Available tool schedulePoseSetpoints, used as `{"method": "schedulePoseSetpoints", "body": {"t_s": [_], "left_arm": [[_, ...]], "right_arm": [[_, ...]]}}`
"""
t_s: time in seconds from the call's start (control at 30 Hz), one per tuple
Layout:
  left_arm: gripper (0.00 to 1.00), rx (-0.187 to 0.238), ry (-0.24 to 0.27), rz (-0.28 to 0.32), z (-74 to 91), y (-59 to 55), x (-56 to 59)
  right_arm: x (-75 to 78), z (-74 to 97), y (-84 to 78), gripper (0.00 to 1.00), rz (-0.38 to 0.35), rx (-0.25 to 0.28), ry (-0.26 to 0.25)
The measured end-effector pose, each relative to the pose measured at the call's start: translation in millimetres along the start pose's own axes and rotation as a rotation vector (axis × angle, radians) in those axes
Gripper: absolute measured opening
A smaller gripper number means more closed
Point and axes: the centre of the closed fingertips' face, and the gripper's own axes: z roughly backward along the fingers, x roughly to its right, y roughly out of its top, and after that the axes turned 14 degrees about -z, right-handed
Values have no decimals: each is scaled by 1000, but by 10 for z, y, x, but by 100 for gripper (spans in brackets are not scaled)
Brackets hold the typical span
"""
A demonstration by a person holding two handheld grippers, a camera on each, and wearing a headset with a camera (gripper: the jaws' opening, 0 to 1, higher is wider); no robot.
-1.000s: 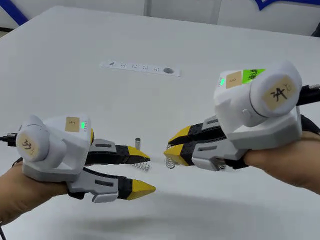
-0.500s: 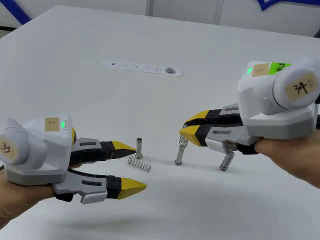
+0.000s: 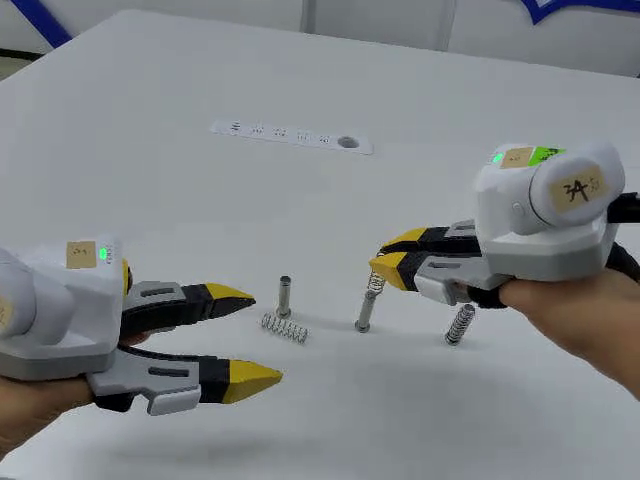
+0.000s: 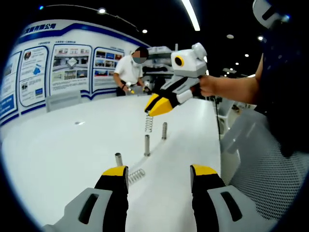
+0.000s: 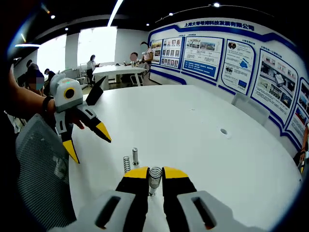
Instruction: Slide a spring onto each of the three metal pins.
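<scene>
The right gripper (image 3: 380, 258) pinches a spring (image 3: 375, 284) upright just atop the middle pin (image 3: 365, 312), axes roughly aligned, so the slide likely runs straight down.

Label (image 3: 578, 188) on right gripper (image 3: 381, 256): "3A".

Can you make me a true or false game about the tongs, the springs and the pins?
1. The right tongs pinch the held spring just above the middle pin. True.
2. The left tongs are squeezed shut. False: they are open and hold nothing.
3. A loose spring lies flat on the table beside the left pin. True.
4. All three pins already wear springs. False: only the right pin wears one.
</scene>
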Motion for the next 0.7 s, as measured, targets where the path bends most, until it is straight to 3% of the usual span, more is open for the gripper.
{"method": "schedulePoseSetpoints", "body": {"t_s": [0.7], "left_arm": [[57,-10,23,20,29,-19,-39]], "right_arm": [[54,-143,-172,11,-37,-15,3]]}}
